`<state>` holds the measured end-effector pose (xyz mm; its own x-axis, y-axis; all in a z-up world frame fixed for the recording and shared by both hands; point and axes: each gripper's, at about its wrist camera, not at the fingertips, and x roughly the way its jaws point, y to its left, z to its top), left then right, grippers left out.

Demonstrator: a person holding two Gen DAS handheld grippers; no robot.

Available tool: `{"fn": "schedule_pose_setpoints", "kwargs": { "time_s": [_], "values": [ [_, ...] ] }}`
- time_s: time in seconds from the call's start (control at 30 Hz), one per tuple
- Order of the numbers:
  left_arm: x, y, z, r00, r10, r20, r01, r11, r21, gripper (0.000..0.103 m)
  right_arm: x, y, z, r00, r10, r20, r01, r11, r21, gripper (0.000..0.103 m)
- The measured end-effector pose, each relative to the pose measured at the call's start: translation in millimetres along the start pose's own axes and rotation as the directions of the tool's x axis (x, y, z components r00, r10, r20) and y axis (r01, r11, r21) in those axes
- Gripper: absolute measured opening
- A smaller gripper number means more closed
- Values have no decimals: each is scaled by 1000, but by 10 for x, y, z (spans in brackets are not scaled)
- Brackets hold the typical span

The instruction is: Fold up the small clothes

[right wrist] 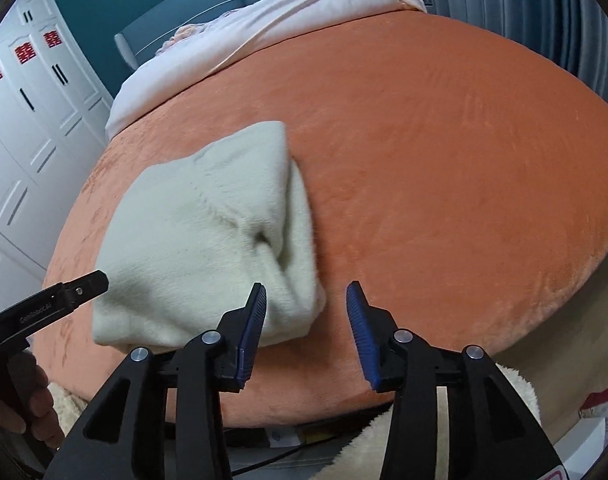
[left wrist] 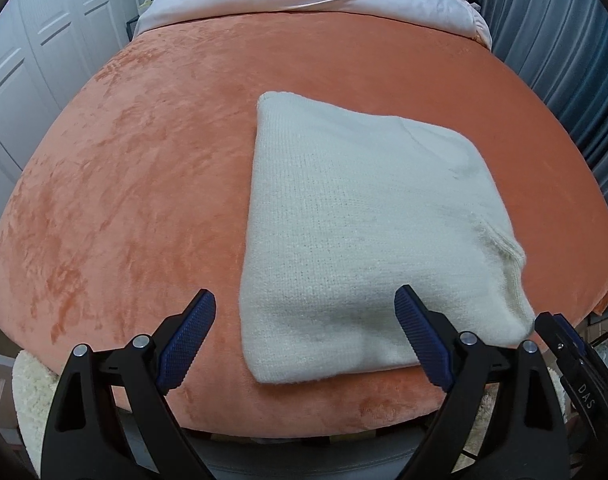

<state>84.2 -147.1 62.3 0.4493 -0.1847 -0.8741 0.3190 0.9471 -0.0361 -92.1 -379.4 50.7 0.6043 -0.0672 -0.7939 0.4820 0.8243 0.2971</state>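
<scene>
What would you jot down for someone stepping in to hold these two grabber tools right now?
Left gripper: open, empty, above the near edge of the cream knit garment.
Right gripper: open, empty, at the garment's right edge; nothing between its pads.
The garment lies on the orange bedspread as a compact folded bundle, neither tool holding it.
Done: the folding, apparently.
Left: perhaps tidy the bulgy right side, then set it aside.

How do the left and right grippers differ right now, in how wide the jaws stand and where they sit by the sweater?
The left gripper has jaws spread wide; the right gripper has narrower jaws. The left straddles the near left corner of the folded cream sweater; the right sits at its right edge, mostly over the orange bedcover. Both are open and hold nothing.
</scene>
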Motion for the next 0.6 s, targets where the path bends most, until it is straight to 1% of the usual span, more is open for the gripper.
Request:
{"fn": "schedule_pose_setpoints", "kwargs": {
  "time_s": [0.13, 0.17, 0.23, 0.3, 0.33, 0.4, 0.47, 0.53, 0.57, 0.6],
  "values": [
    [22, -20, 5, 1000, 2, -10, -2, 1000, 2, 90, 34, -96, -68, 1000, -1, -1, 1, 1000, 15, 53],
    [30, -5, 11, 1000, -6, -13, 6, 1000, -8, 90, 37, -119, -84, 1000, 4, -2, -4, 1000, 20, 57],
    [56, 66, 35, 999, -47, -22, 46, 997, -54, 91, 83, -112, -98, 1000, 19, -7, -19, 999, 29, 60],
    [123, 173, 59, 993, -114, -38, 109, 986, -128, 92, 114, -143, -120, 998, 56, -19, -56, 998, 39, 64],
    [167, 246, 68, 987, -150, -50, 140, 975, -175, 93, 140, -149, -121, 997, 69, -25, -68, 997, 42, 65],
    [306, 405, 59, 970, -231, -75, 201, 938, -283, 94, 202, -167, -95, 994, 108, -34, -105, 992, 63, 68],
    [484, 561, 28, 942, -321, -97, 259, 880, -398, 97, 318, -180, -59, 986, 159, -52, -152, 982, 109, 70],
    [608, 663, -1, 917, -387, -98, 301, 831, -469, 98, 479, -189, -22, 975, 204, -84, -189, 968, 164, 70],
    [641, 677, 0, 909, -406, -90, 318, 819, -478, 98, 550, -188, -8, 970, 224, -98, -203, 961, 189, 70],
    [666, 672, 9, 907, -412, -86, 327, 818, -474, 98, 646, -188, 8, 962, 248, -118, -218, 951, 217, 71]
  ]
}}
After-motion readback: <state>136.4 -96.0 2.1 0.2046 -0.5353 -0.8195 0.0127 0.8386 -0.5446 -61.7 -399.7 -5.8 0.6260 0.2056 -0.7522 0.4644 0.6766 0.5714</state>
